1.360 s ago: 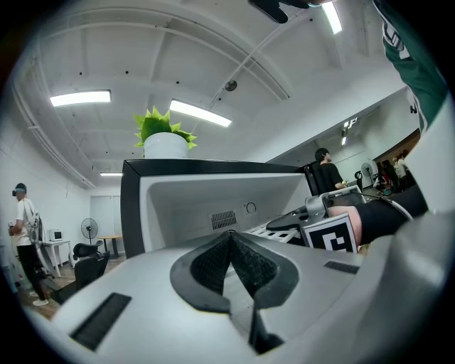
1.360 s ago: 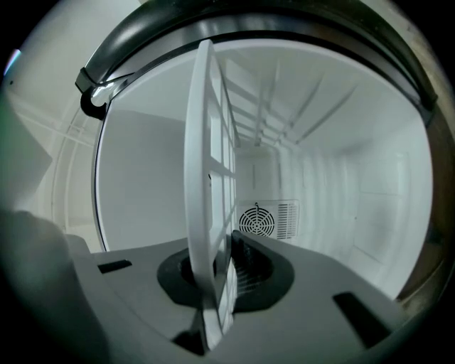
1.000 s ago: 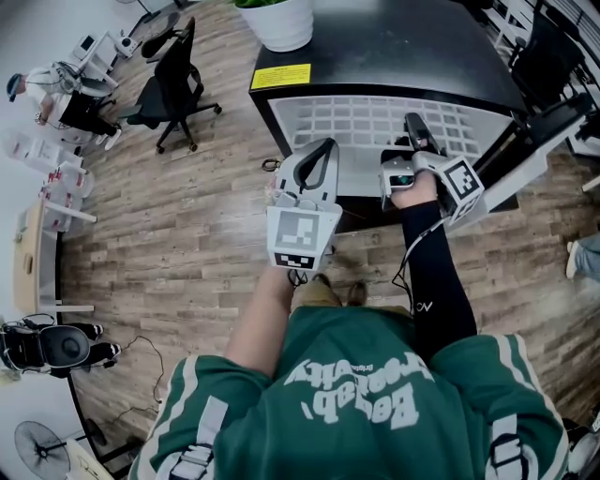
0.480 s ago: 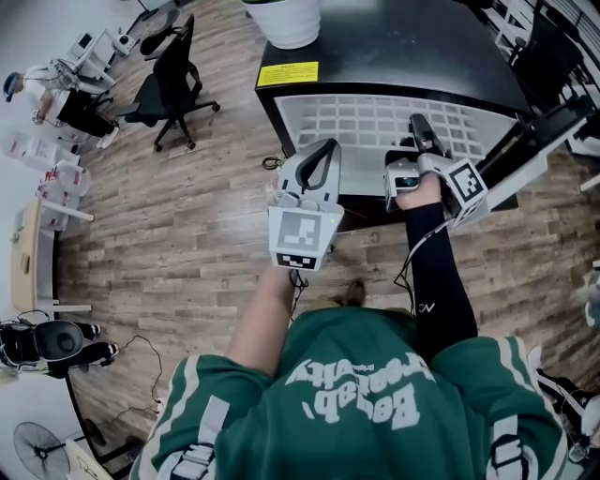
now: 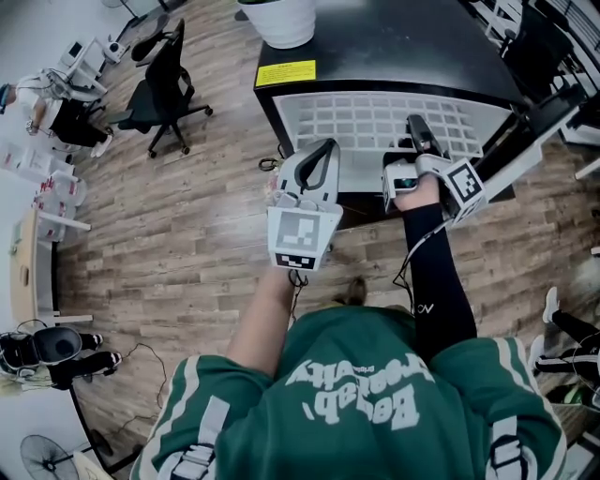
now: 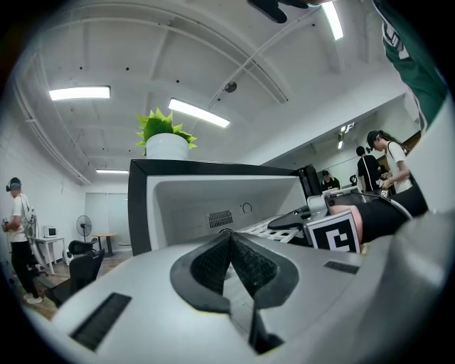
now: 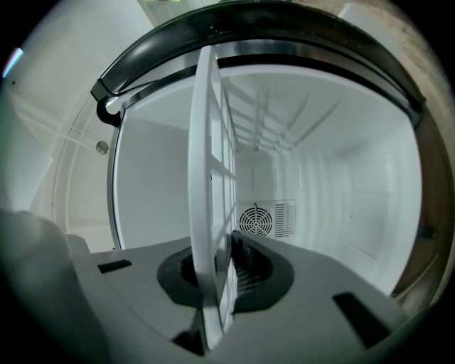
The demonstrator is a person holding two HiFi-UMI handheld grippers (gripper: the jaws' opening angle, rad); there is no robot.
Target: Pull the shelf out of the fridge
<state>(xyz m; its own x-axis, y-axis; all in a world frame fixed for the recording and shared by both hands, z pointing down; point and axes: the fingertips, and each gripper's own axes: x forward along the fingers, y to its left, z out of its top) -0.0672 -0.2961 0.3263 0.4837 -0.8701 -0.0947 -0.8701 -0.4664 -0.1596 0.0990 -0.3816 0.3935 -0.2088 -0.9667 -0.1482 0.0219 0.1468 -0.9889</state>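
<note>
From above, a white grid shelf sticks part-way out of a black mini fridge. My right gripper is shut on the shelf's front edge near its right side. In the right gripper view the shelf runs edge-on between the jaws of that gripper, with the white fridge interior and a fan grille behind. My left gripper hovers at the shelf's front left, shut on nothing. Its pads meet in the left gripper view, which also shows the fridge and the shelf.
The fridge door stands open at the right. A white plant pot sits on the fridge top. A black office chair stands on the wood floor to the left, near a person at a desk.
The right gripper stays shut on the shelf and the left stays shut beside it. Neither has visibly shifted; only the head view has drifted slightly.
</note>
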